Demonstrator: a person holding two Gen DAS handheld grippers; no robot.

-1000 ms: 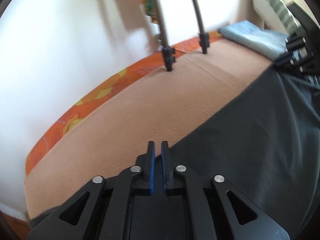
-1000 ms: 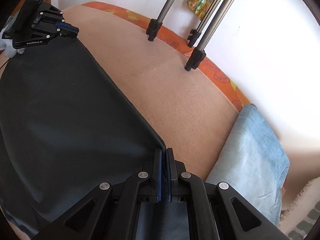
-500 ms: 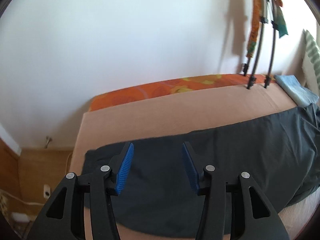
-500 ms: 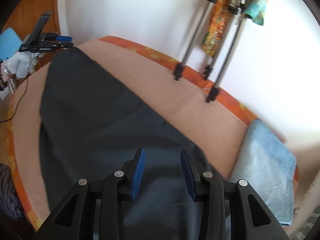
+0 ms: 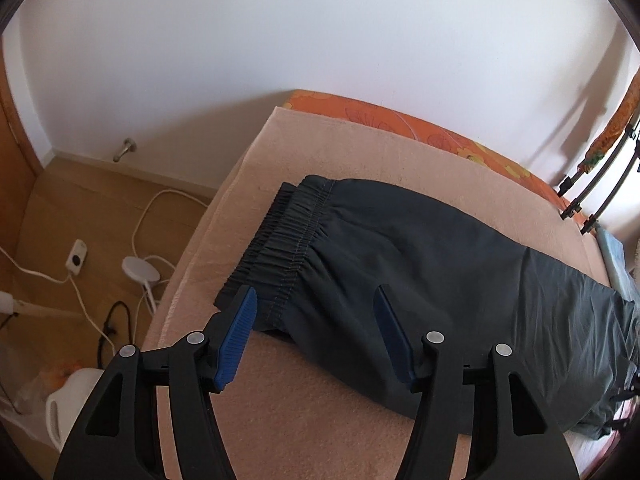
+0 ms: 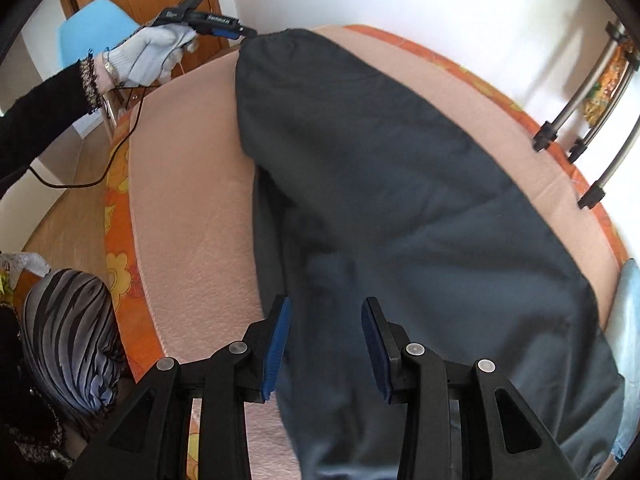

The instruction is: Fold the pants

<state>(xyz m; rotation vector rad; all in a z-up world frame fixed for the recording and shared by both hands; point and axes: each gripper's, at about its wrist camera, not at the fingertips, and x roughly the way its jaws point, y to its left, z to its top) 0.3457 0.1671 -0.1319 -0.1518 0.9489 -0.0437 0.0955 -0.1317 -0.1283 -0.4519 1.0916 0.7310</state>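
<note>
Dark grey pants [image 5: 420,256] lie folded lengthwise on a peach blanket [image 5: 320,412] on the bed, the elastic waistband [image 5: 280,248] at the left end. My left gripper [image 5: 314,312] is open and empty, held above the waistband's near corner. In the right wrist view the pants [image 6: 380,184] stretch away from the camera. My right gripper [image 6: 325,320] is open and empty over the leg end. The left gripper also shows in the right wrist view [image 6: 232,32], in a white-gloved hand at the far waistband.
An orange floral sheet [image 5: 440,136] edges the bed by the white wall. Tripod legs [image 6: 568,120] stand at the far side. A folded blue towel [image 6: 628,320] lies at the bed's right end. Cables and a white disc [image 5: 140,270] lie on the wooden floor. A striped cloth [image 6: 68,328] sits at left.
Both grippers were shut on the pants' edge one second ago; they have opened, let the fabric down on the blanket and pulled back and up. The pants now lie flat.
</note>
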